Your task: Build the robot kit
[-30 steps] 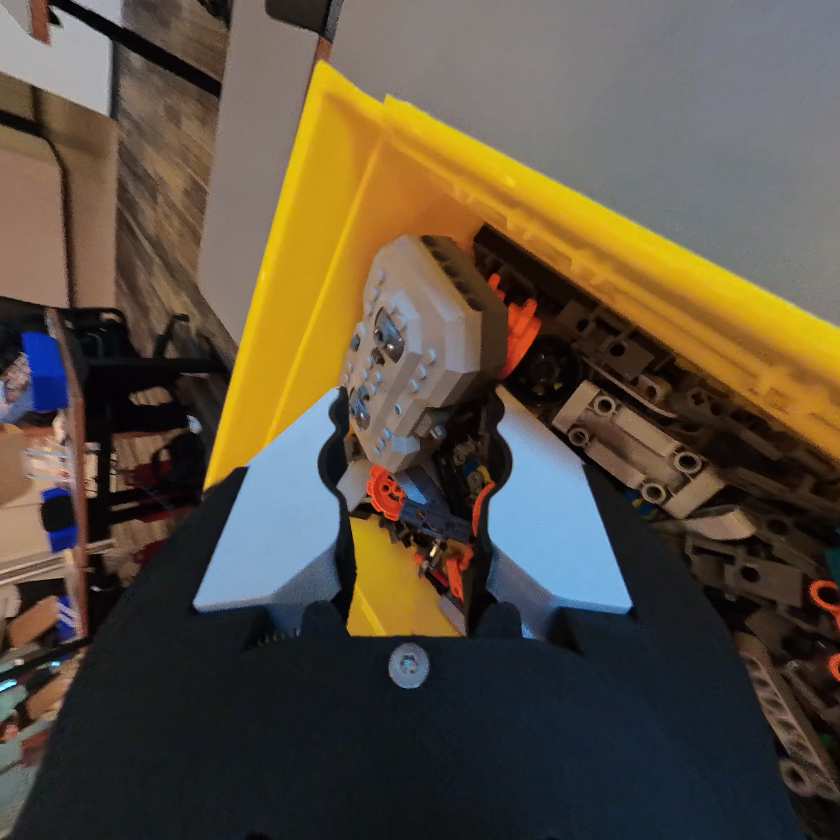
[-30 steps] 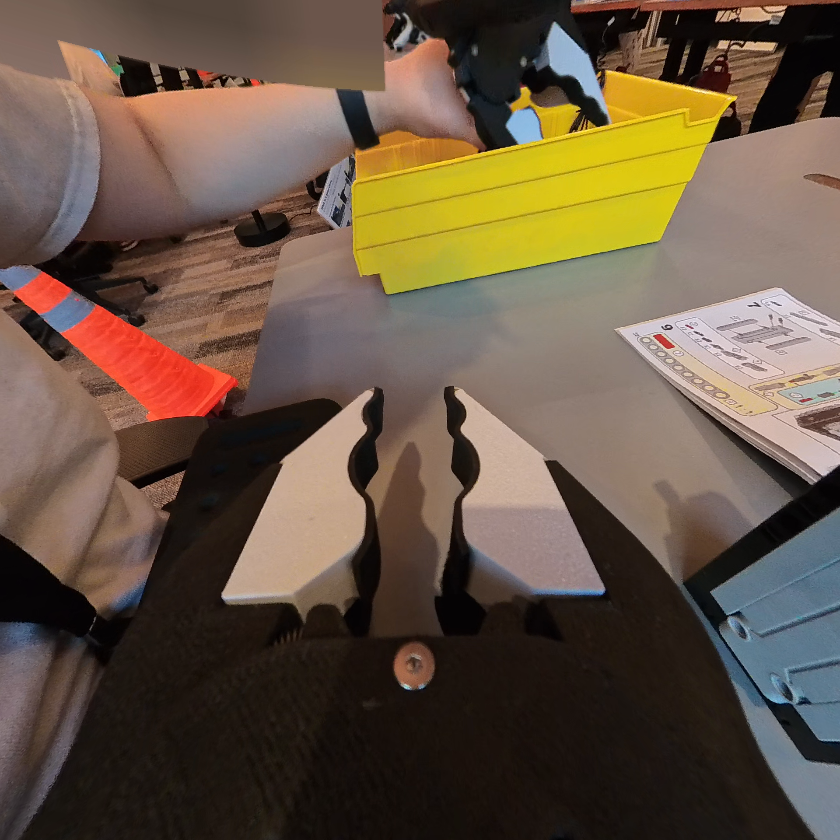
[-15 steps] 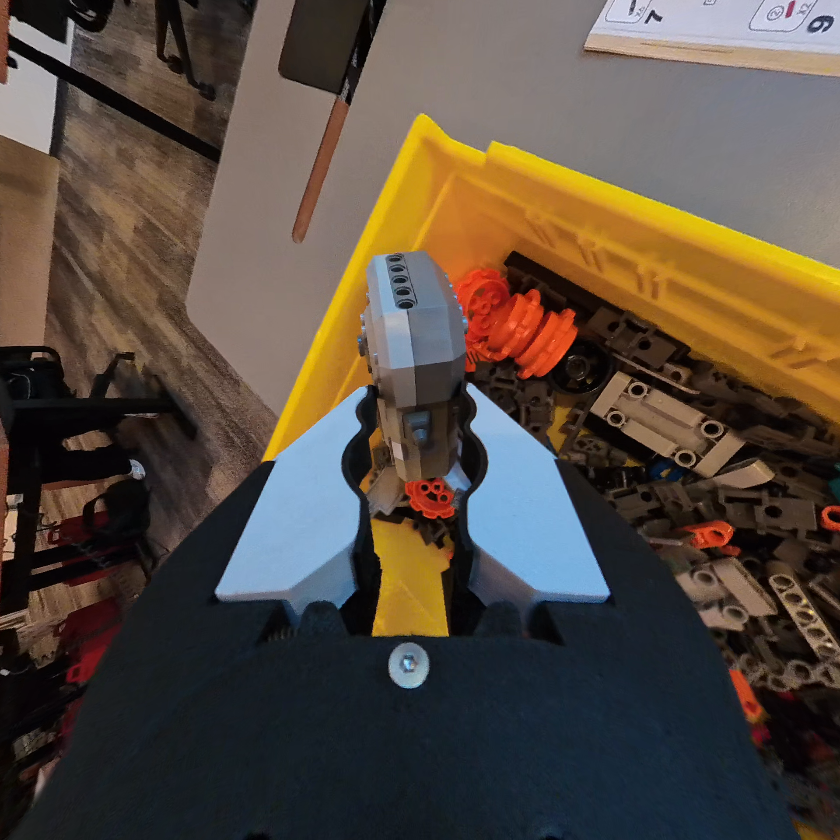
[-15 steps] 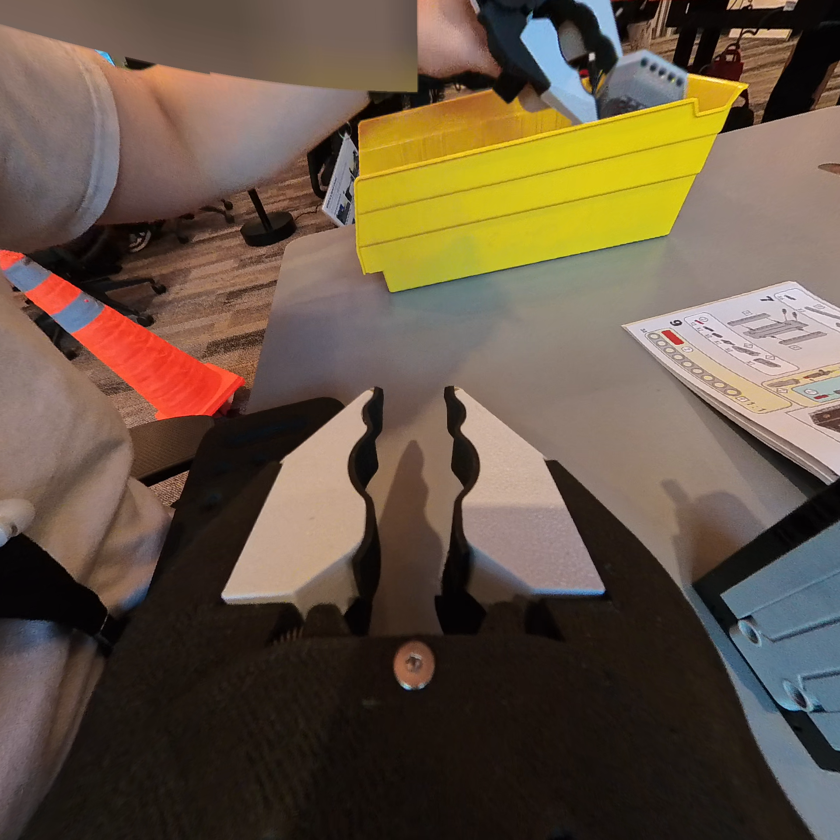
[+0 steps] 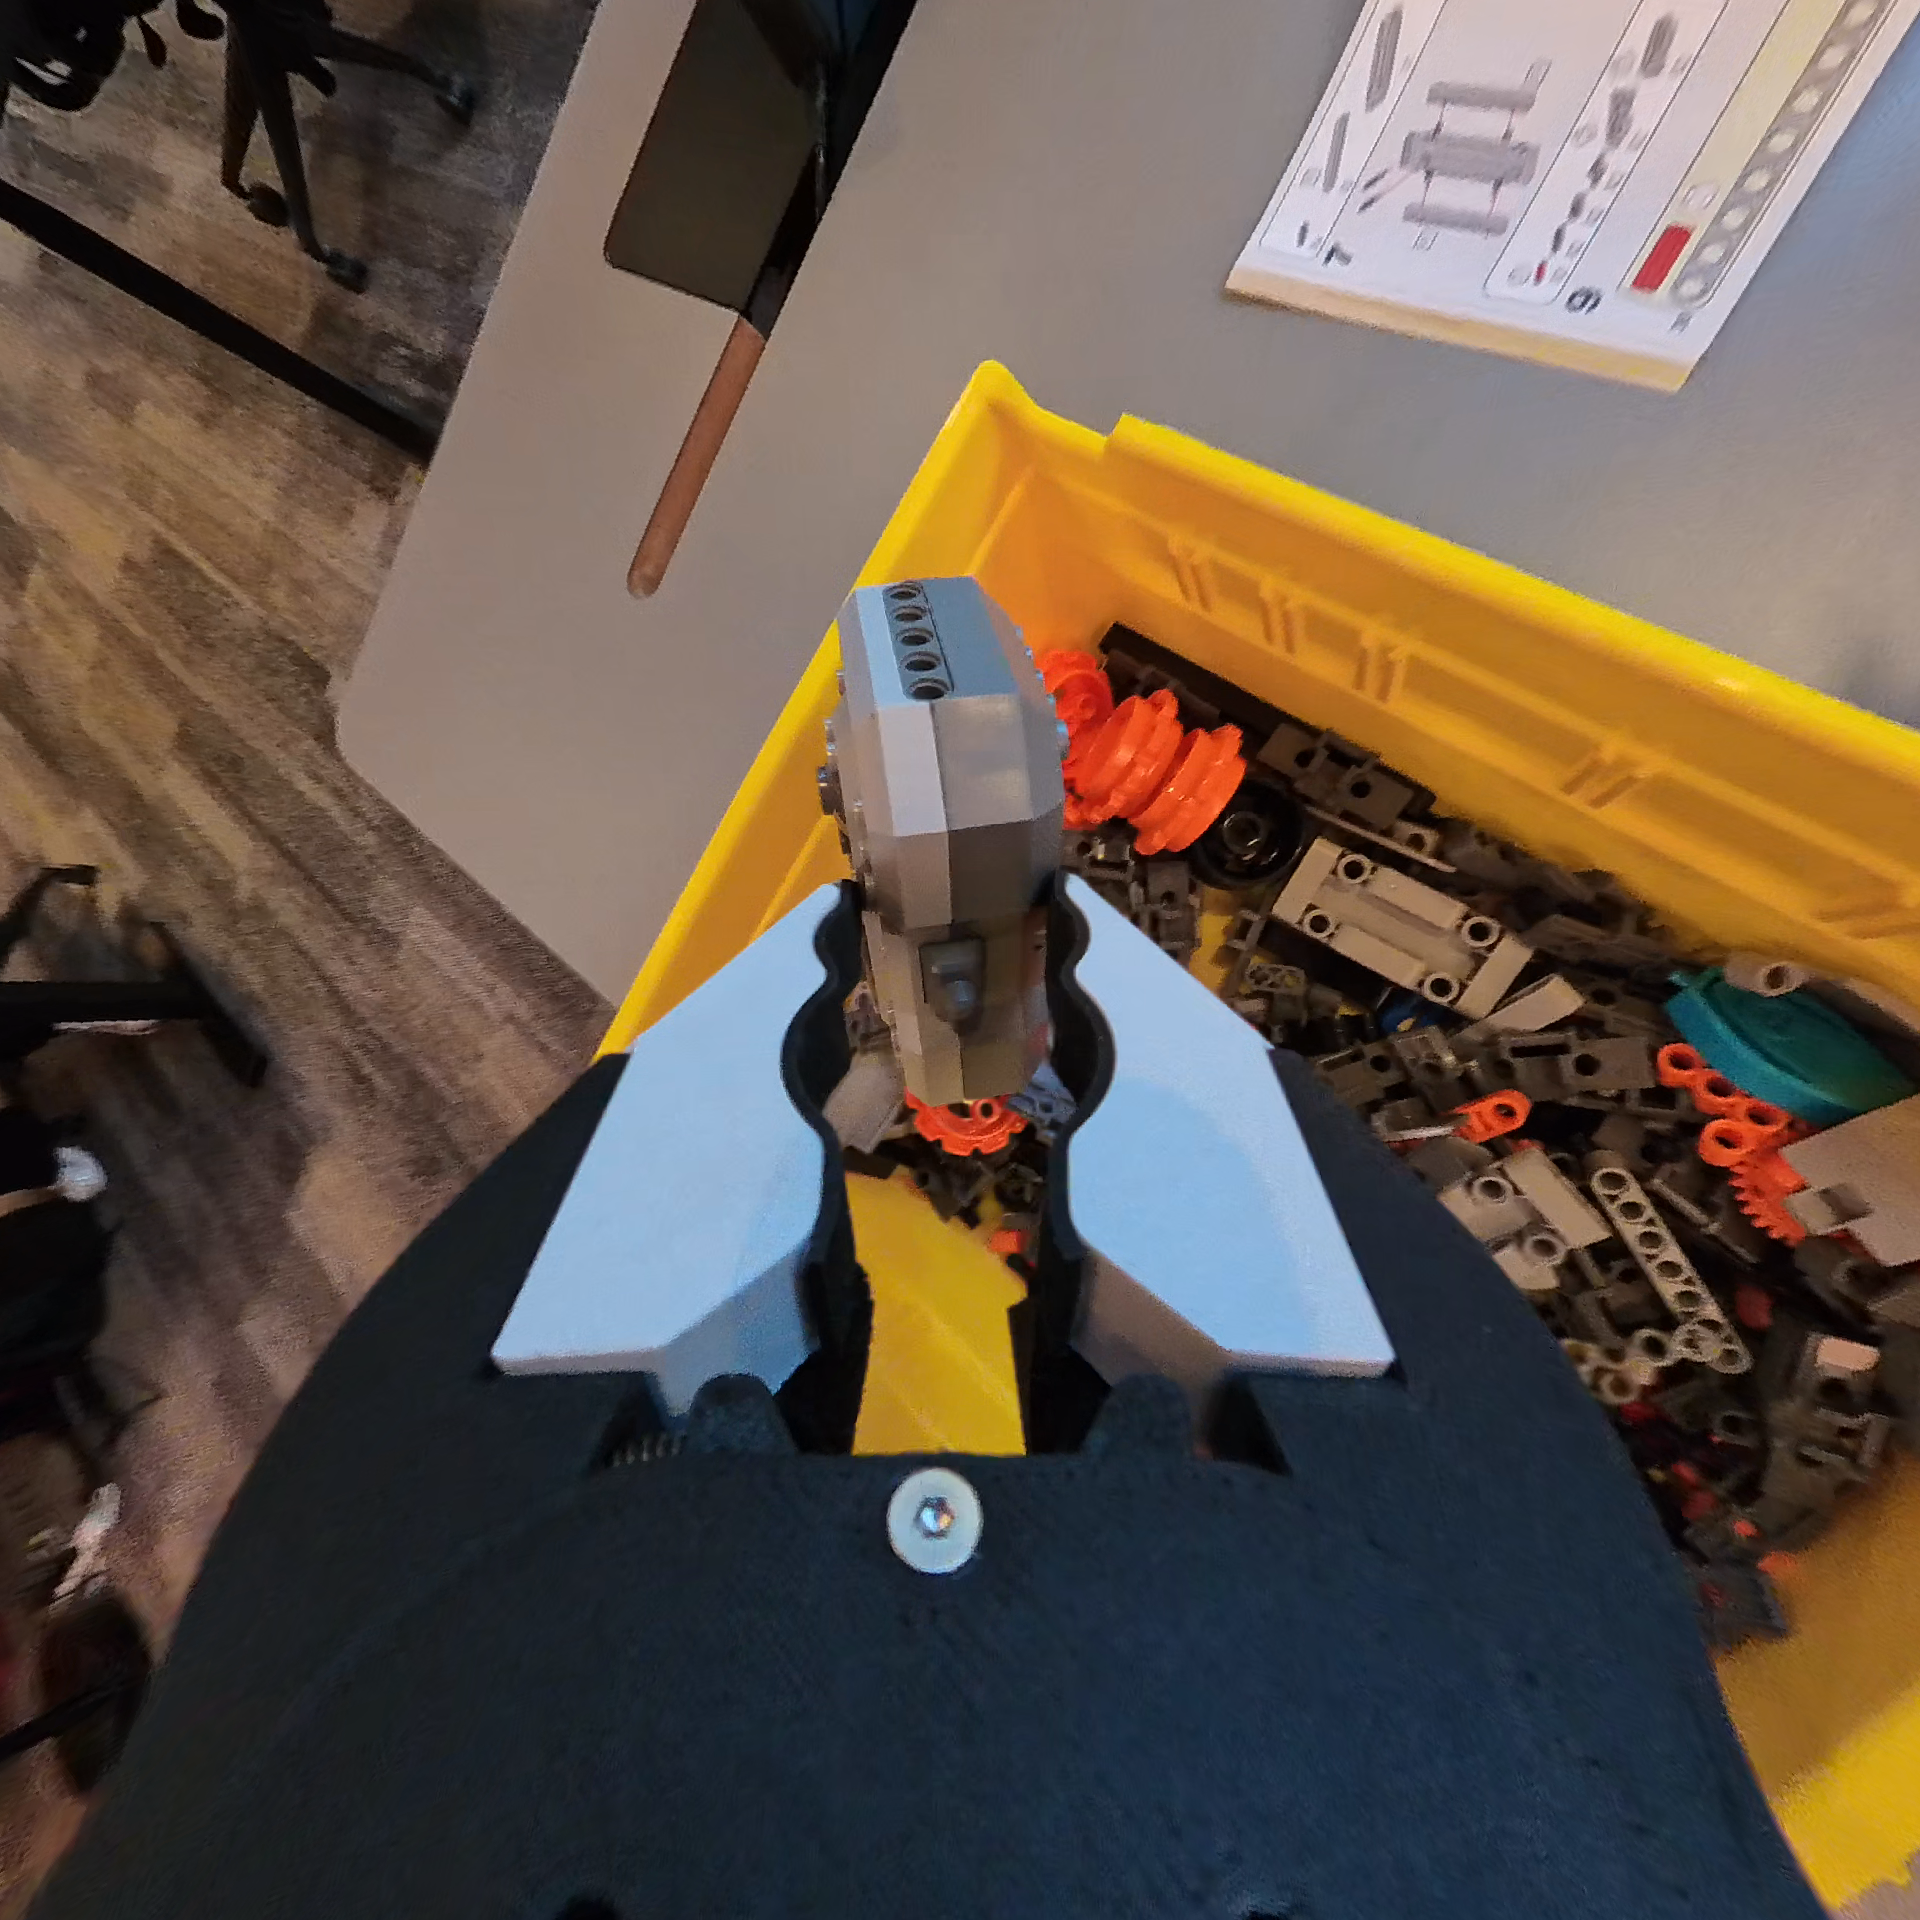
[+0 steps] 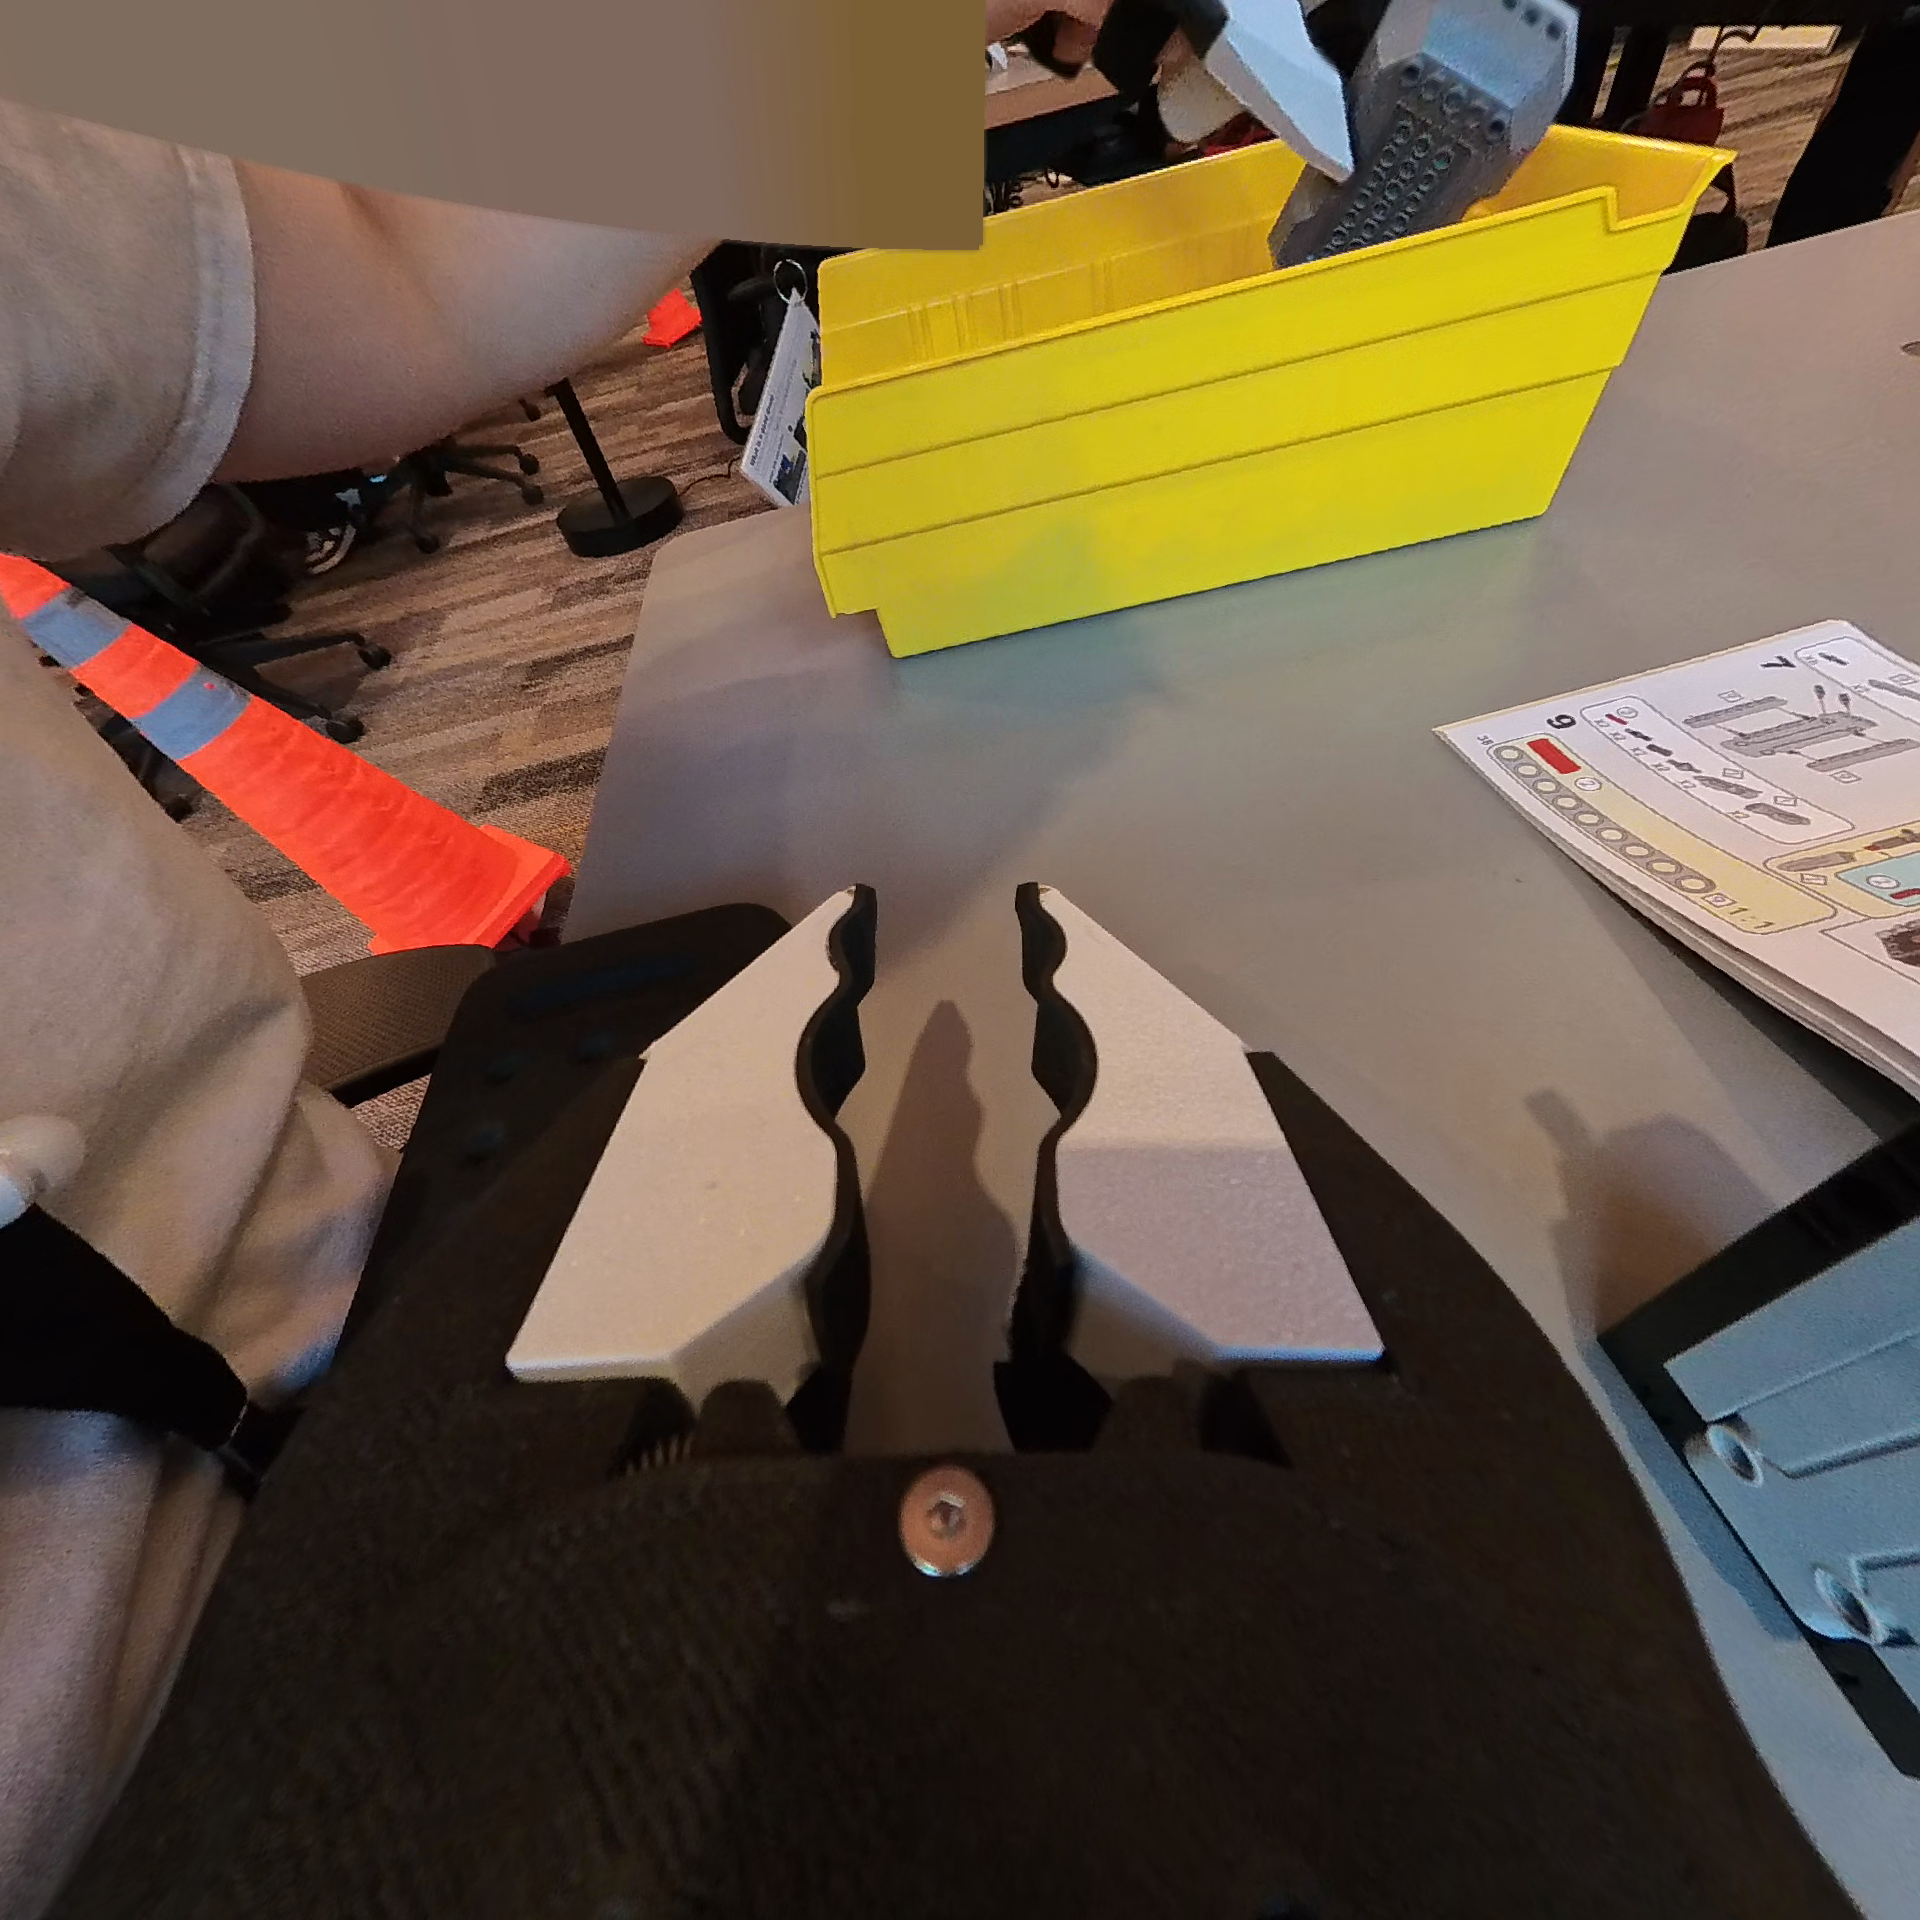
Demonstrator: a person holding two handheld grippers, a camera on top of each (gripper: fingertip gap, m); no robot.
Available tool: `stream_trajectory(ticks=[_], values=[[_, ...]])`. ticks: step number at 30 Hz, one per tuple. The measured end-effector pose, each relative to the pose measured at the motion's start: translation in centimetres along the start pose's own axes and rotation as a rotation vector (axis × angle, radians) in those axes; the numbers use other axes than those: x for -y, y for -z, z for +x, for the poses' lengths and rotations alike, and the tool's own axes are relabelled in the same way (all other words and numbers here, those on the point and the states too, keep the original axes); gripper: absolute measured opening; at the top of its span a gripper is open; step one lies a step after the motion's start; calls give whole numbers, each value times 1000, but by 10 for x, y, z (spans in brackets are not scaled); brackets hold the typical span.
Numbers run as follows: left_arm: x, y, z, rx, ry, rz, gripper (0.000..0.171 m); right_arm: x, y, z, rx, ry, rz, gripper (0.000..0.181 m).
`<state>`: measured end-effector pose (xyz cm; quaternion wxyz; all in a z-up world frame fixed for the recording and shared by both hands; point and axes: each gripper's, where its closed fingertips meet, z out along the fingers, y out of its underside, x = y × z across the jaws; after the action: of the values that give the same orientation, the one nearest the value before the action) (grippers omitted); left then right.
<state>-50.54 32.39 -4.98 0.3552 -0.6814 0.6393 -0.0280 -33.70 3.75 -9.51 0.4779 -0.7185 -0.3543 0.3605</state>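
Observation:
My left gripper [image 5: 951, 904] is shut on a grey studded building block [image 5: 951, 790] and holds it on edge above the near corner of a yellow bin [image 5: 1351, 582]. The bin holds a pile of small grey, black and orange parts. In the right wrist view the same block [image 6: 1423, 135] hangs tilted over the bin [image 6: 1195, 468], with the left gripper's fingers [image 6: 1278, 73] on it. My right gripper [image 6: 945, 899] is open and empty, low over the grey table [image 6: 1247, 831], well short of the bin.
An open instruction booklet [image 6: 1714, 810] lies right of the bin, and shows in the left wrist view [image 5: 1558, 177]. A grey plate in a black frame [image 6: 1808, 1455] sits at the near right. A person's arm [image 6: 416, 343] reaches across at the left. An orange cone [image 6: 312, 800] lies on the floor. The tips of one gripper are about 35 centimetres away from the tips of the other.
My left gripper closed on the grey block, which turned on edge, and lifted it up out of the pile in the bin. My right gripper stayed still and open.

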Motion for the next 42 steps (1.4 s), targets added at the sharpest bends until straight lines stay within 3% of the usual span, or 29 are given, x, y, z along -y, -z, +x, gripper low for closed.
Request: stream_trajectory(ticks=[9,12,16,21,25,29,36,42], values=[[37,38,2,-150,247,285,34,-2,-1,-1,5,1,-12,27],[56,50,-13,-114,307,320,33,-2,-2,-1,6,3,-14,27],[93,44,-37,33,276,170,33,-3,-3,-2,4,13,-18,27],[150,-12,-46,150,-76,-81,34,0,-2,0,-12,30,-4,27],[141,-82,-50,151,-269,-312,33,0,1,2,-35,43,-2,27],[116,-129,-54,151,-396,-489,33,0,3,2,-38,44,0,27],[99,-174,-43,135,-557,-591,33,-2,2,1,-27,39,-9,27],[80,-187,-43,159,-632,-629,33,-2,2,1,-27,40,-12,27]])
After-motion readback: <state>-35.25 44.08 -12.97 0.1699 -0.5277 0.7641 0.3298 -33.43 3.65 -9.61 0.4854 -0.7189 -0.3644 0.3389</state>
